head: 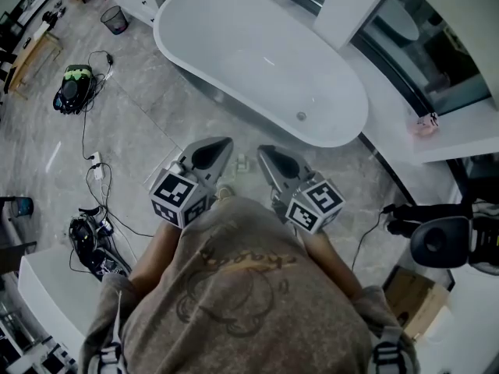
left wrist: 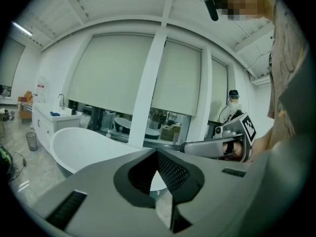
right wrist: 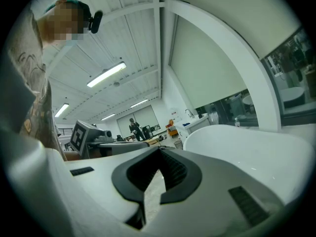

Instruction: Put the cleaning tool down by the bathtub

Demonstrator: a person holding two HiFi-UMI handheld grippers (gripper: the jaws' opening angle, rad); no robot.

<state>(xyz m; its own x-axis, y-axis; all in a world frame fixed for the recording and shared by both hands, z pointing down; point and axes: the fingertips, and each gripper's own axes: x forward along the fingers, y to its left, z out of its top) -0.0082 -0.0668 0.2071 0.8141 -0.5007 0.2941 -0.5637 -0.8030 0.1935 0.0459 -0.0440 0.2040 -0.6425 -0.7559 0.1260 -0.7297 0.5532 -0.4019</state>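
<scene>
The white oval bathtub [head: 257, 61] stands on the grey marble floor ahead of me. It also shows in the left gripper view as the bathtub [left wrist: 81, 143], and in the right gripper view as the bathtub [right wrist: 247, 144]. My left gripper [head: 212, 153] and right gripper [head: 279, 164] are held side by side close to my chest, short of the tub's near side. Both are shut with nothing between the jaws. The left gripper [left wrist: 158, 154] sees the right one [left wrist: 222, 144] beside it. I cannot make out a cleaning tool. A small pale thing [head: 242, 164] lies on the floor between the grippers.
A white pillar [head: 355, 6] and a glass partition stand behind the tub, with a pink item [head: 426, 125] on the ledge. Cables [head: 93, 162], a green-black device [head: 74, 84] and a bin [head: 115, 19] are at the left. A cardboard box [head: 409, 294] and a black stool [head: 440, 241] are at the right.
</scene>
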